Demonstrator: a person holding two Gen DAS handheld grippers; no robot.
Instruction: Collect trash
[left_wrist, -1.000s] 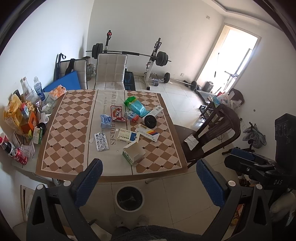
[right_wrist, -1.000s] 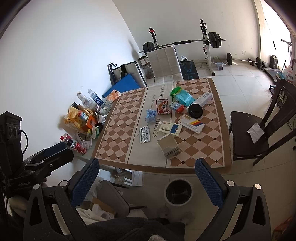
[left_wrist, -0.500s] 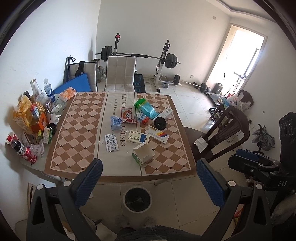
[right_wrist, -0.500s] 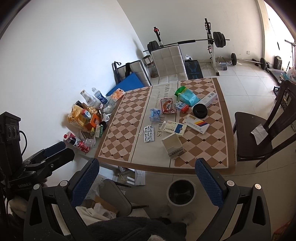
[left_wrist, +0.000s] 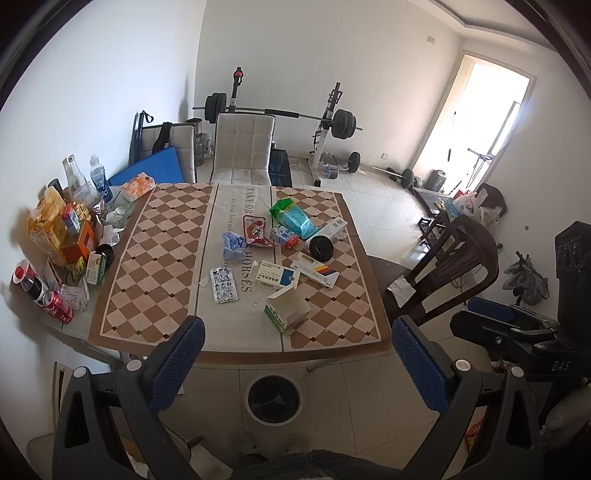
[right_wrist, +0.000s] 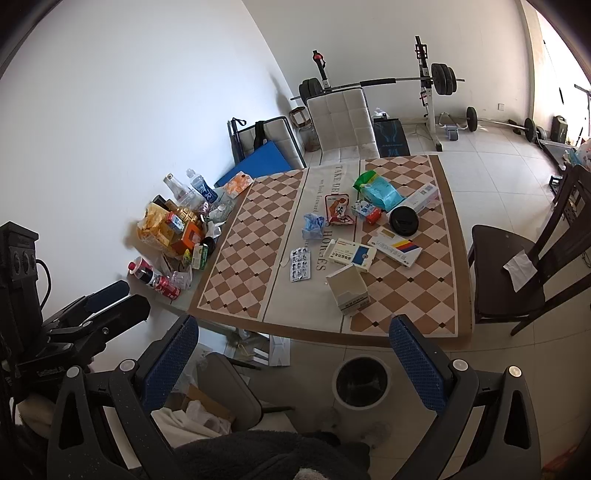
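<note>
Trash lies on the checkered table (left_wrist: 155, 258): an open white box (left_wrist: 287, 313) near the front edge, a blister pack (left_wrist: 222, 285), a blue-and-white medicine box (left_wrist: 277, 278), a crumpled blue wrapper (left_wrist: 232, 245), a black lid (left_wrist: 321, 248) and a green-blue bag (left_wrist: 293, 219). A round bin (left_wrist: 274, 398) stands on the floor before the table. My left gripper (left_wrist: 295, 354) is open and empty, above the bin. My right gripper (right_wrist: 293, 350) is open and empty, short of the table; the bin (right_wrist: 361, 382) and open box (right_wrist: 349, 290) show there.
Bottles, cans and snack packs (left_wrist: 59, 236) crowd the table's left edge. A dark wooden chair (left_wrist: 447, 269) stands on the right, a white chair (left_wrist: 242, 151) behind. A weight bench (left_wrist: 325, 125) stands at the back wall. Cardboard and a grey stool (right_wrist: 221, 391) lie left of the bin.
Both grippers have drawn back and lifted a little, so the table and bin sit higher and farther in view. Both stay open. Nothing on the table has moved.
</note>
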